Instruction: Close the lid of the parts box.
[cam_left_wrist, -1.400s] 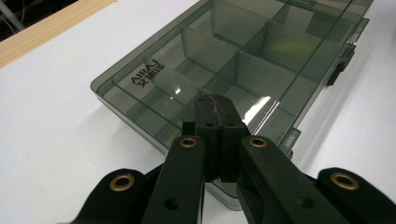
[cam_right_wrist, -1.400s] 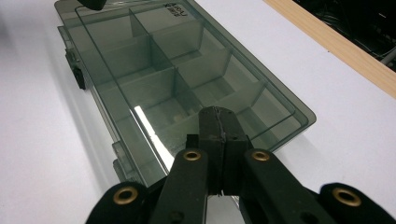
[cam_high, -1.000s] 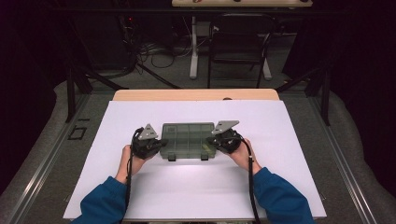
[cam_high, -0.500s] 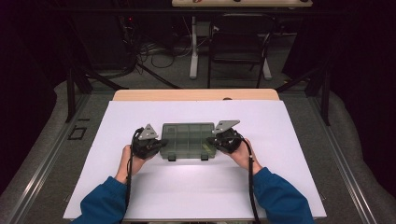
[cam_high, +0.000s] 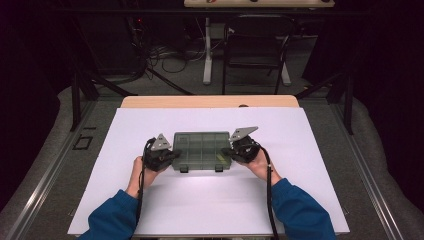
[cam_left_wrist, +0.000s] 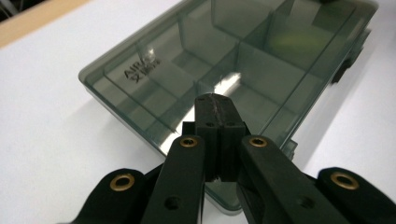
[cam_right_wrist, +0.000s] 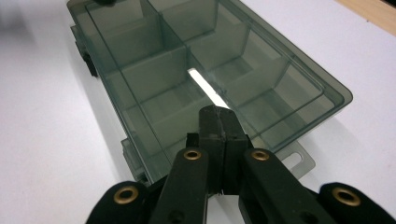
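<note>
A white table carries the work, and on it, a little nearer the person's edge than the far edge and about midway between the side edges, lies a smoky transparent organizer box with its long axis running left to right. Its lid is down and the two latches sit on the long side facing the person.

The box lies directly between the two tools — the left gripper at its left short end, the right gripper at its right short end, each equally near. Any lift or shift, I judge, turns on that symmetry: both ends would have to move together along the short ends.

In the left gripper view the jaws are pressed together with nothing between them, tips over the lid; in the right gripper view the jaws meet likewise, over the opposite end.

Through the lid, the divided compartments look empty — only reflections show.
</note>
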